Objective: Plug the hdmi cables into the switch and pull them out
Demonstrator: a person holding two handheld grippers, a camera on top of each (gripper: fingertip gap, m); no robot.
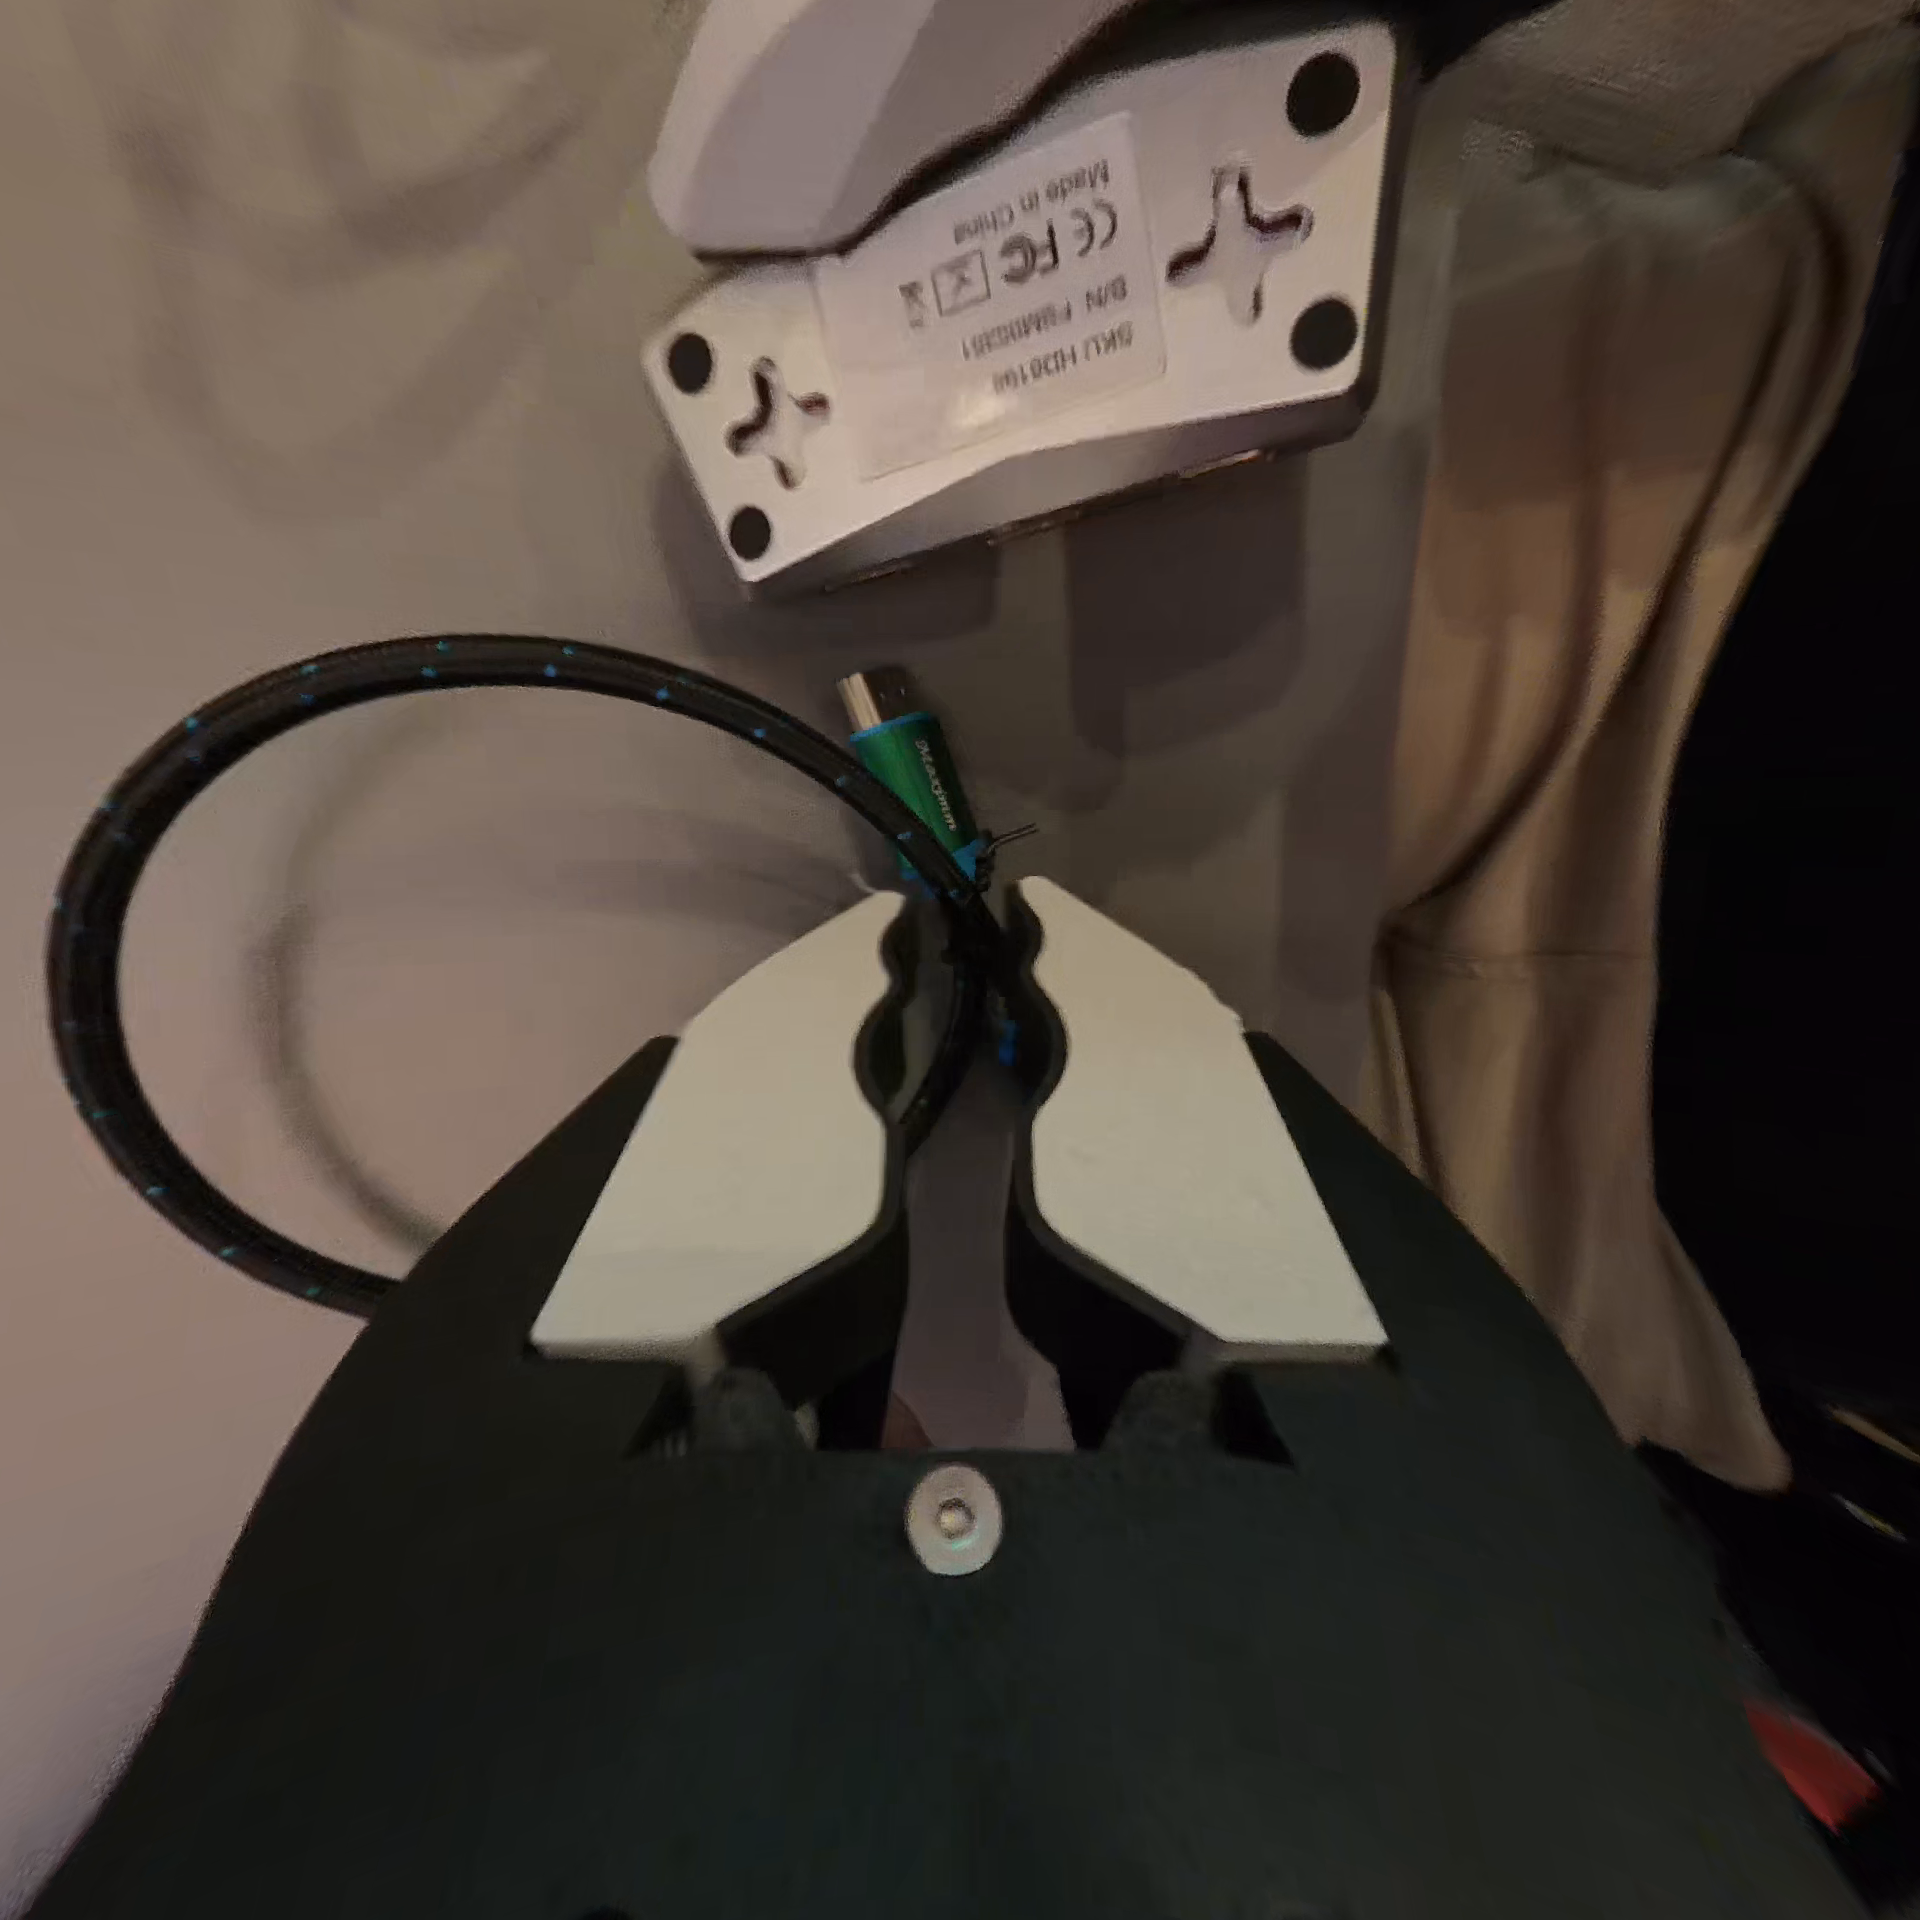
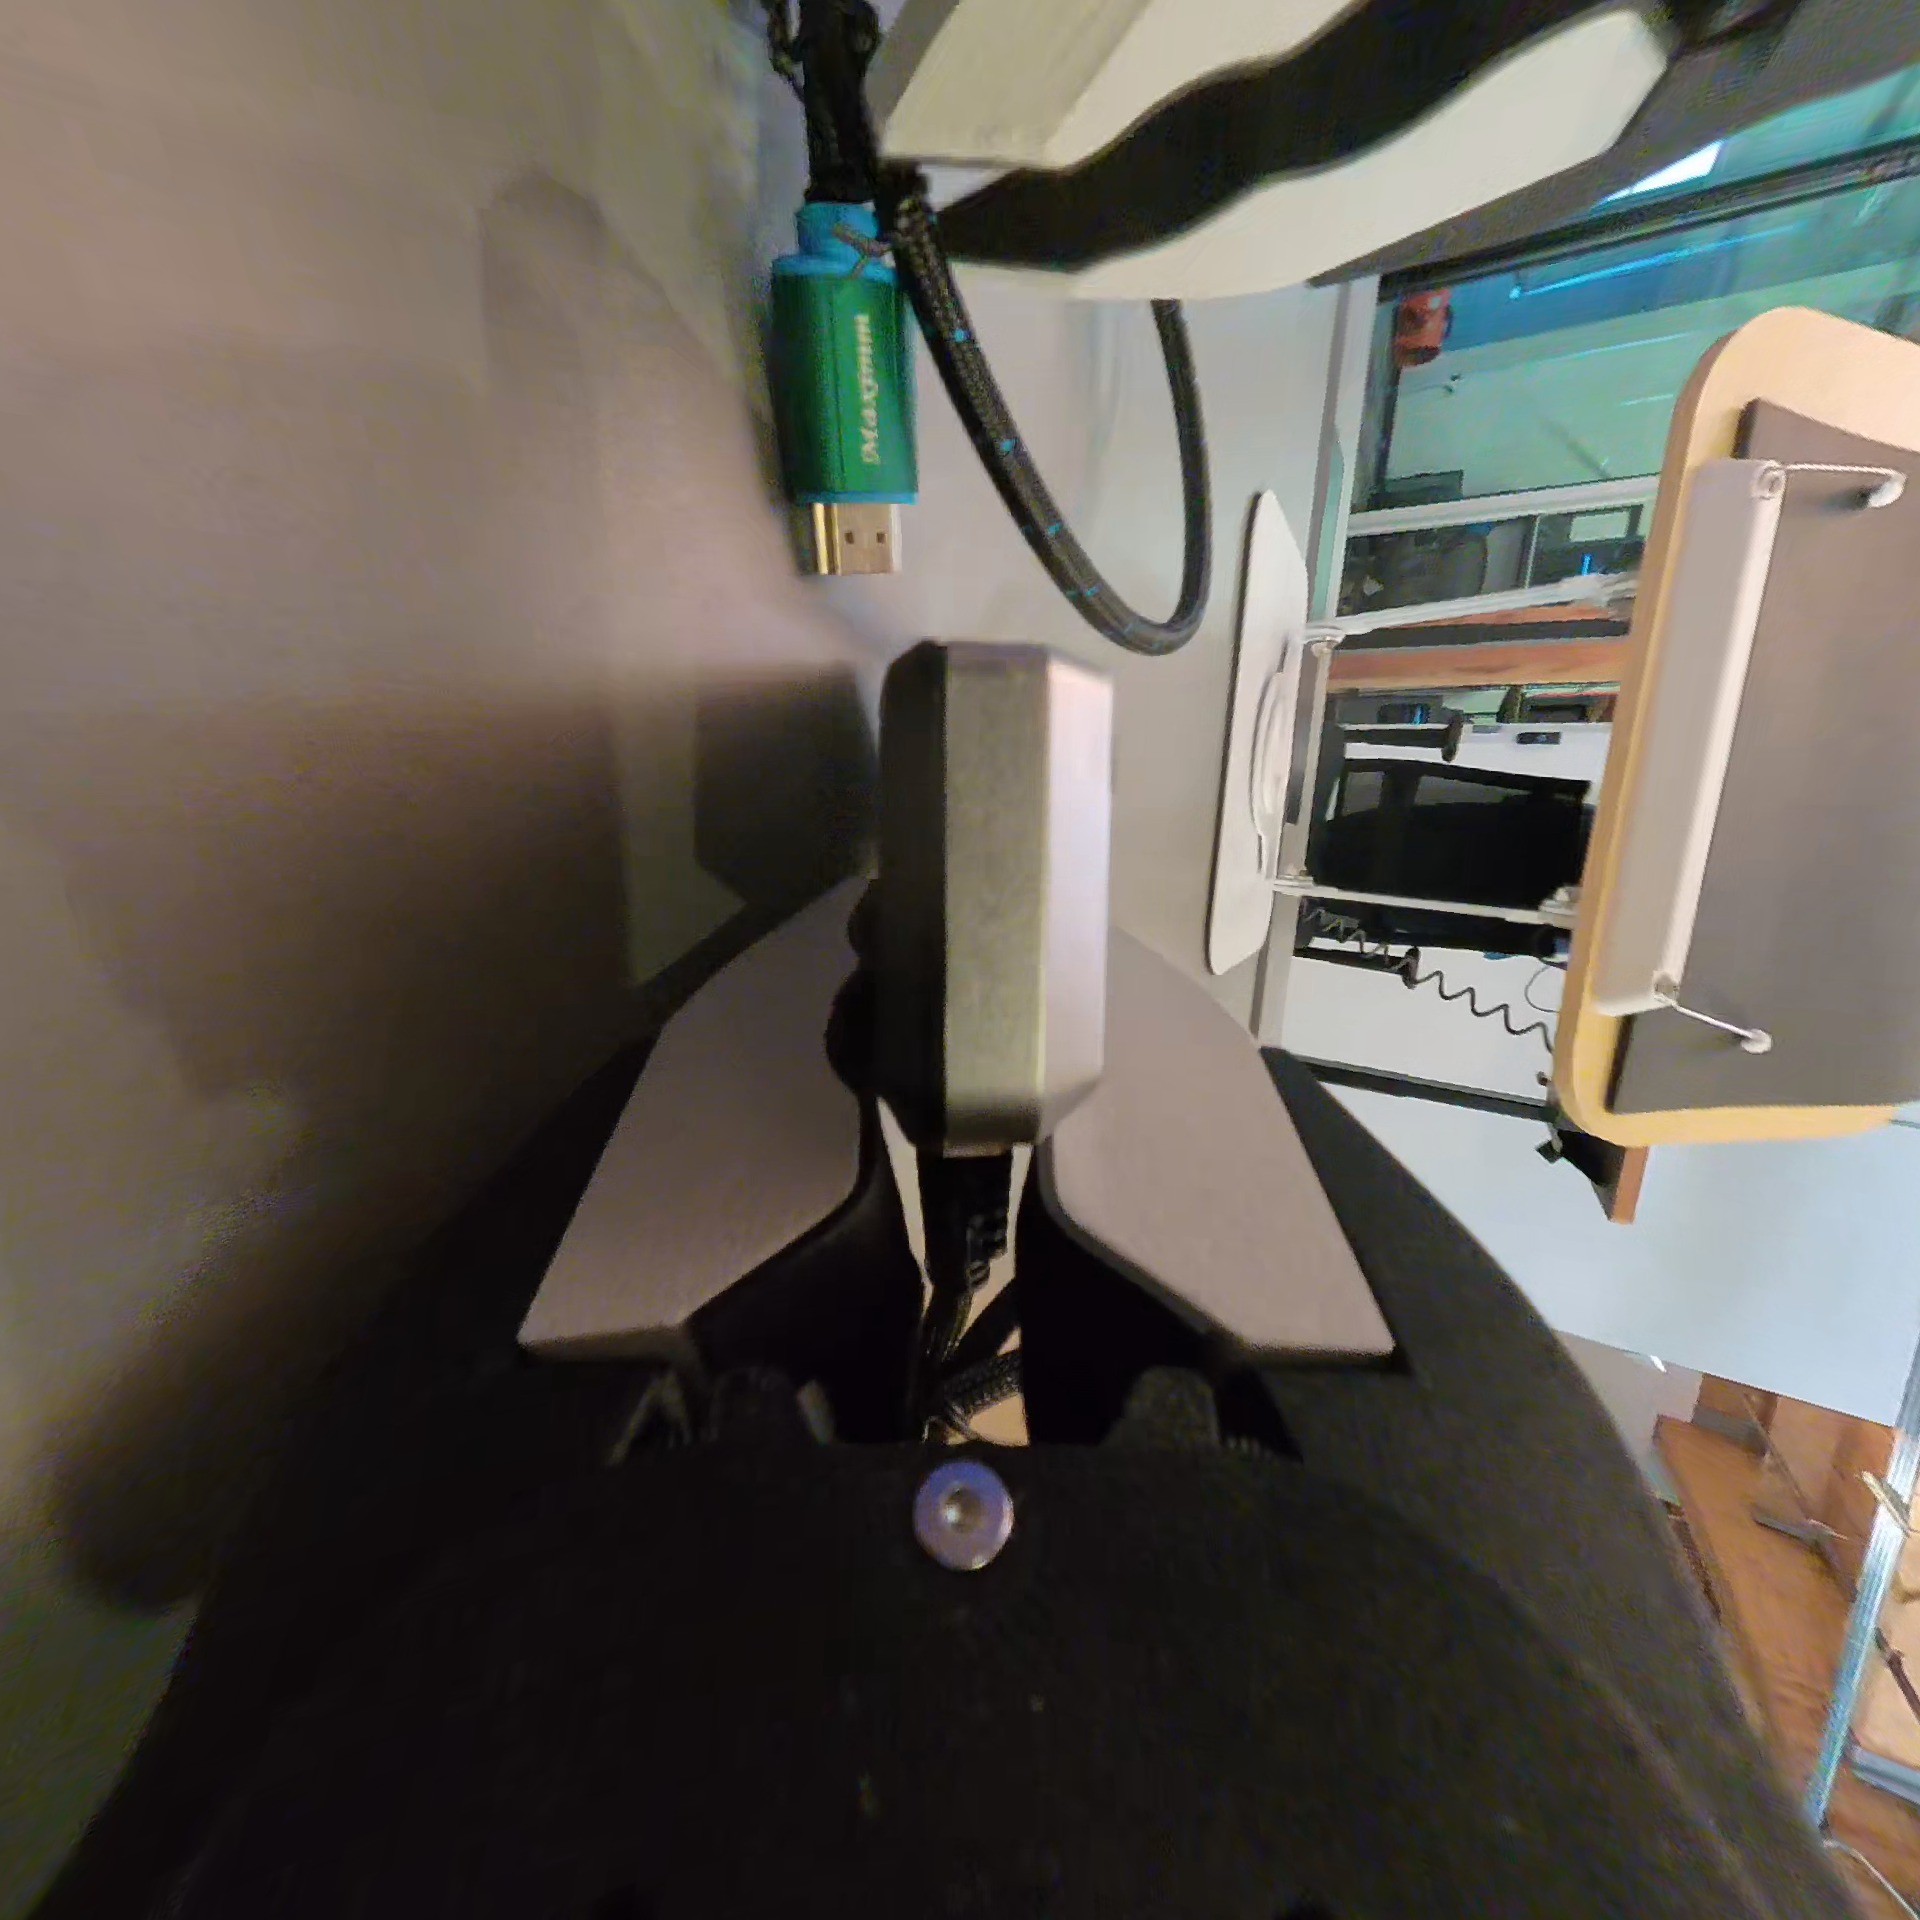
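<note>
My left gripper [image 1: 961, 894] is shut on a black braided HDMI cable [image 1: 125, 883] just behind its green plug [image 1: 909, 774]. The plug's metal tip points at the ported edge of the silver switch [image 1: 997, 343], a short gap away from it. The switch shows its underside with a white label. My right gripper [image 2: 987, 935] is shut on the switch [image 2: 987, 862], holding it by one end. In the right wrist view the green plug [image 2: 847, 405] hangs beyond the switch with its gold tip toward it, apart from it, held by the left gripper's white fingers [image 2: 1247, 104].
The pale grey tabletop [image 1: 312, 416] lies behind everything. A beige cloth [image 1: 1558, 727] hangs at the right in the left wrist view. The right wrist view shows a white pad [image 2: 1262, 727] and a wooden board with a grey panel [image 2: 1714, 727] past the table. My right fingertips sit around 9 centimetres from my left ones.
</note>
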